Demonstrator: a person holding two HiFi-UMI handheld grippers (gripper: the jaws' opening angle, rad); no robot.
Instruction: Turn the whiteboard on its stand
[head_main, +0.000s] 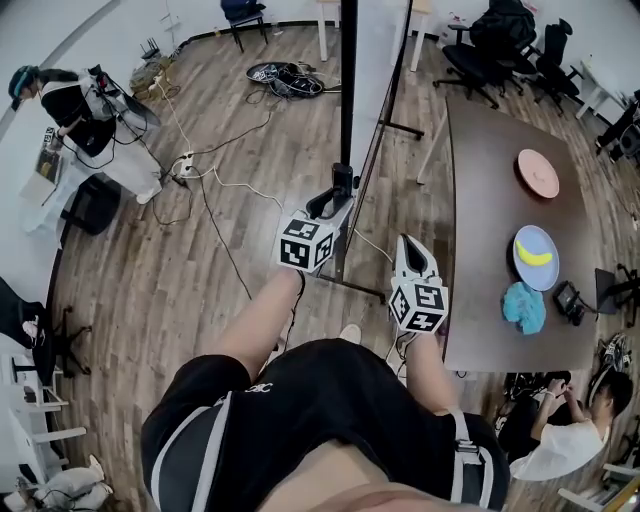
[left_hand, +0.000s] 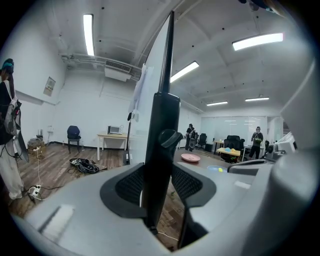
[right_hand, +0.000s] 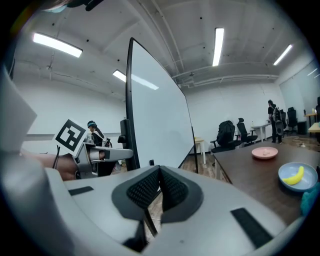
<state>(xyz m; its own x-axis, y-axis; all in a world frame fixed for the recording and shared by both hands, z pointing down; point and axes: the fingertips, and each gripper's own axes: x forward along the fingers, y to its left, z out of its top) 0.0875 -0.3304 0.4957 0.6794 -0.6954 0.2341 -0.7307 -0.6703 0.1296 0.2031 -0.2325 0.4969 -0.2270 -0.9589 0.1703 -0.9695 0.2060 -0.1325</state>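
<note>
**Head view.** The whiteboard (head_main: 385, 100) is standing edge-on just ahead of the person. Its long top edge is running away up the picture, beside the dark table (head_main: 480, 200). The left gripper (head_main: 330, 208) is reaching the black post (head_main: 348, 80) at the board's near end. The right gripper (head_main: 409, 250) is hanging lower and to the right, apart from the board.

**Left gripper view.** The jaws are clamping on the post (left_hand: 162, 135), which is rising upright straight between the pads. The white panel (left_hand: 152, 100) is sitting just left of it and climbing above. The post is covering the pad faces, so how firmly they are biting is only a guess.

**Right gripper view.** The jaws are pressing together with nothing between them. The board face (right_hand: 157, 115) is lying ahead and slightly left, with its tall edge upright. The left gripper (right_hand: 117, 154) is showing on the post at that near edge.

**Judgement.** Any turn is going about the upright post. The left gripper is nearer and already on it, so the right would be opening first to help.
</note>
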